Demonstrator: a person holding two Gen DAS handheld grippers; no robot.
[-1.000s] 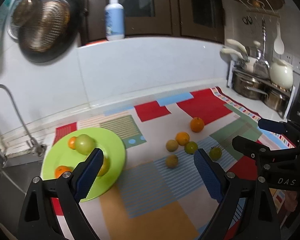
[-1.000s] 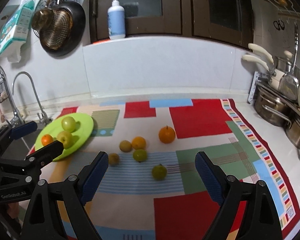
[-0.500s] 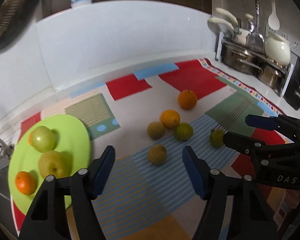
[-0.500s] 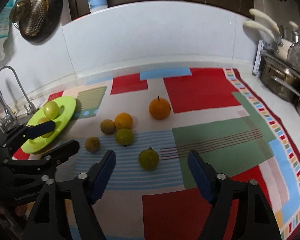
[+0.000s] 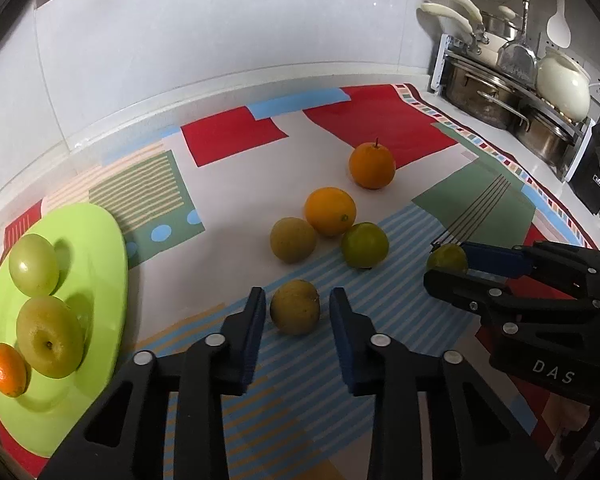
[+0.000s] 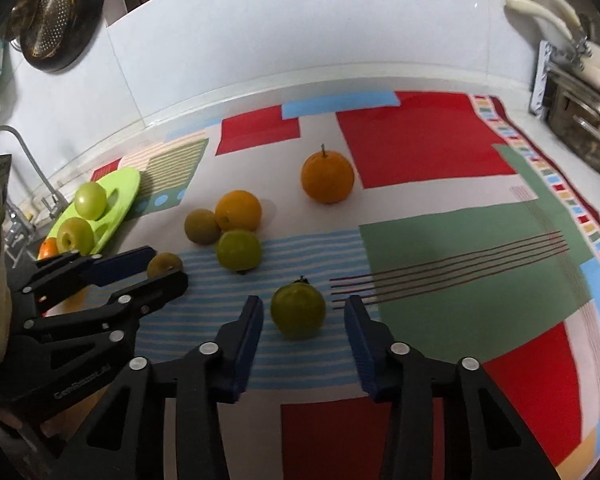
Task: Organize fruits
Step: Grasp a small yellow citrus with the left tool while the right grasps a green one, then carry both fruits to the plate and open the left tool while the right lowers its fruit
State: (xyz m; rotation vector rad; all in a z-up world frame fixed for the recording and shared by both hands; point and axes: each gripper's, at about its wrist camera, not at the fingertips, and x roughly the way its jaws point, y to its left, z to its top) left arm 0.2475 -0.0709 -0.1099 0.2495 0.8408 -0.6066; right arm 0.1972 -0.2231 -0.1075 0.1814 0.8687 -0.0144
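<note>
1. The left hand-held gripper [image 5: 298, 312] is open, with a yellow-brown fruit [image 5: 295, 306] sitting between its two blue pads. The pads are close to the fruit, but a small gap shows on each side.
2. The right hand-held gripper [image 6: 303, 322] is open too. A green fruit with a dark stem [image 6: 298, 310] sits between its pads, with a gap on each side.
3. Both fruits rest on the colorful cloth [image 6: 452, 256] that covers the desk.
4. A little farther away, three fruits sit close together: an orange one [image 5: 330, 211], a yellow-brown one [image 5: 293, 239] and a green one [image 5: 365, 244].
5. A bigger orange with a stem [image 5: 372, 164] sits alone, farther back.
6. On the left is a green plate [image 5: 100, 240]. It holds two green apples [image 5: 34, 264] and a small orange [image 5: 7, 369].
7. Pots [image 5: 484, 96] stand on a rack at the far right.
</note>
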